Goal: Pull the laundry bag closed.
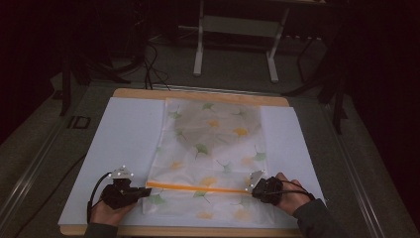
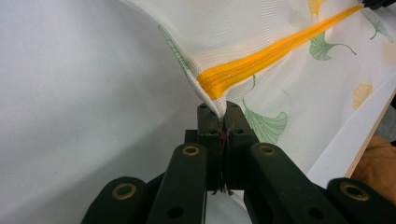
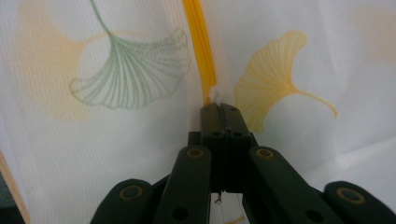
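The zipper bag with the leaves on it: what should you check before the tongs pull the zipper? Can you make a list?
1. Left tongs pinching the bag's edge at the end of the orange zipper: ok, jaws closed on the fabric.
2. Right tongs on the white zipper pull: ok, closed right at it.
3. Zipper lying straight between both tongs: ok in the high view.
4. Mesh bag lying on the white sheet, not hanging off the edge: ok.
5. Something dark inside the far end of the bag: cannot tell what it is.
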A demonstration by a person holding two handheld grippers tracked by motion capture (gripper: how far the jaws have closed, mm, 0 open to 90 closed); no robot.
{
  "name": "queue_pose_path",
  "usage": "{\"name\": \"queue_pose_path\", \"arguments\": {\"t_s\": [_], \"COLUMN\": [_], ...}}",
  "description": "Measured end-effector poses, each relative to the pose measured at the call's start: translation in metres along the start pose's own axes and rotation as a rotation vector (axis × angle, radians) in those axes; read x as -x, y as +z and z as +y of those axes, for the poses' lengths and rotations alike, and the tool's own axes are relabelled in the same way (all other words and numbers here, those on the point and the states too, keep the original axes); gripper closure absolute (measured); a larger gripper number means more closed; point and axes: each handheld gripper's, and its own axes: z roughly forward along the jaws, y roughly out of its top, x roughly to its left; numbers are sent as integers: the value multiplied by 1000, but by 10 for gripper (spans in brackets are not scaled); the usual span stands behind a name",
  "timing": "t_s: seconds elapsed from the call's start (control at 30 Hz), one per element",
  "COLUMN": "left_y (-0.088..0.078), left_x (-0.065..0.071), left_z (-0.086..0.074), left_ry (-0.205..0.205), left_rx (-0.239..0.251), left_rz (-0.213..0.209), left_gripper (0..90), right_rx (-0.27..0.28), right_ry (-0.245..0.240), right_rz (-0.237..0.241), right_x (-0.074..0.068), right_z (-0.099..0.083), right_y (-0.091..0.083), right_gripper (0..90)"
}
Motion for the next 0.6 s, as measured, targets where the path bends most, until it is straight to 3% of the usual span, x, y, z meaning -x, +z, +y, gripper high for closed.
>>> {"name": "queue_pose_path", "arguments": {"t_s": [0.33,0.6], "left_y": [0,1], "left_x": [0,0], "left_z": [0,-1], "left_ry": [-1,-7], "left_rx": [2,-12], "left_rz": [1,-2], "left_gripper": [883,883], "right_rx": [-40,-56], "right_ry": [-3,25], "right_rz": [-11,-21], "right_x": [2,6], "right_z": [-10,-26], "right_y": [-4,-12], "right_gripper": [900,900]}}
